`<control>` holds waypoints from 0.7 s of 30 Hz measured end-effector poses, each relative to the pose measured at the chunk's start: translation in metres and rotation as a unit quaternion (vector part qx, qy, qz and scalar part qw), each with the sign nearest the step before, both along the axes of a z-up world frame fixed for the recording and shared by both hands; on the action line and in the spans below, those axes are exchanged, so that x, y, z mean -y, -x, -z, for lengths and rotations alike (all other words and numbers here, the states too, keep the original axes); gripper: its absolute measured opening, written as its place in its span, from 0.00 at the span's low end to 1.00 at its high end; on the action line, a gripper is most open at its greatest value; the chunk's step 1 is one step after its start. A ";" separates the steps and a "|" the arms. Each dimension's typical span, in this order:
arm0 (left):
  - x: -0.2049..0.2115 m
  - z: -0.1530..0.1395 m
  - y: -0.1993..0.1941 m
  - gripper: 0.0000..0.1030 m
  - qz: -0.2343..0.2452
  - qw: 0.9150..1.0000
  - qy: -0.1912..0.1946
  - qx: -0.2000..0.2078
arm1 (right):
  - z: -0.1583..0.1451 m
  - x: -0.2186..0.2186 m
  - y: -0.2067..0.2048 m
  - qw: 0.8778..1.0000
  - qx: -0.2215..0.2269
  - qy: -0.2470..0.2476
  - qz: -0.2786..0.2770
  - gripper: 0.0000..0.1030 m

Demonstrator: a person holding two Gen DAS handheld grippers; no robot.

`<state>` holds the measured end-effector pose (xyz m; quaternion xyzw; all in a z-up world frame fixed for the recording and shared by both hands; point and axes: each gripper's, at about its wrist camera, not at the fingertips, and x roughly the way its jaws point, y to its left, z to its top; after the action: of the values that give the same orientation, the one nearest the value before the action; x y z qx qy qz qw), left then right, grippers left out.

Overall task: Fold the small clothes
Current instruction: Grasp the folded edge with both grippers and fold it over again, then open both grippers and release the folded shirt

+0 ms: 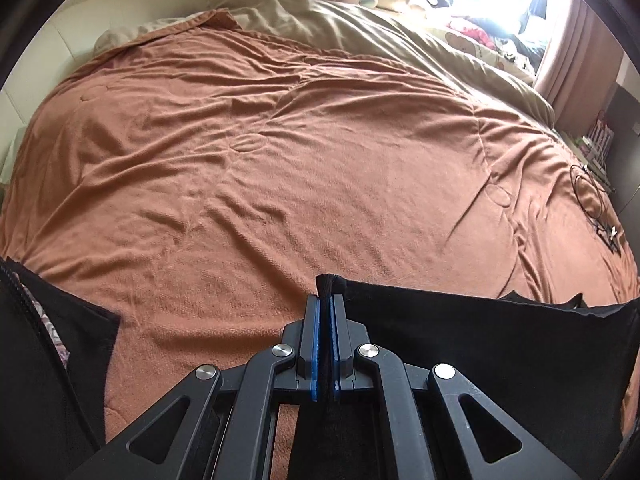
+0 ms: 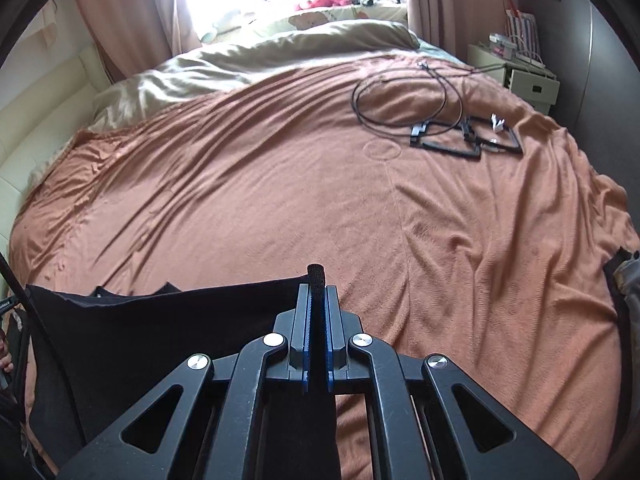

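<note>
A bed [image 1: 280, 160] under a wrinkled rust-orange blanket [image 2: 280, 208] is filling both views, with a beige duvet [image 1: 360, 28] lying across the upper part of each frame. A black garment [image 1: 480, 344] is stretching between the two grippers along the bottom of the frames, above the blanket. The left gripper [image 1: 325, 300] is pinching one corner of it, jaws narrow on the cloth, and the right gripper [image 2: 317, 292] is clamping the other corner likewise. Black cables [image 2: 404, 92] are lying coiled at the upper right of the right wrist view.
</note>
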<state>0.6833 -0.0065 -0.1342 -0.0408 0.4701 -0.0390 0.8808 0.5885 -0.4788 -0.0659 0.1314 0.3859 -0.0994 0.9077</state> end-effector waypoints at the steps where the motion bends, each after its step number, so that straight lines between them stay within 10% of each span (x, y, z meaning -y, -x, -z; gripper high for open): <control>1: 0.002 0.007 -0.004 0.05 0.002 1.000 -0.005 -0.006 | 0.009 0.001 -0.006 1.000 -0.008 0.000 0.001 0.02; 21: 0.016 0.001 -0.038 0.05 0.005 0.999 -0.034 0.020 | 0.013 0.008 -0.050 1.000 -0.003 0.026 0.011 0.01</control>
<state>0.7212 -0.0226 -0.1356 -0.0076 0.4532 -0.0282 0.8910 0.6381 -0.4865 -0.0788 0.1112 0.3841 -0.1196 0.9087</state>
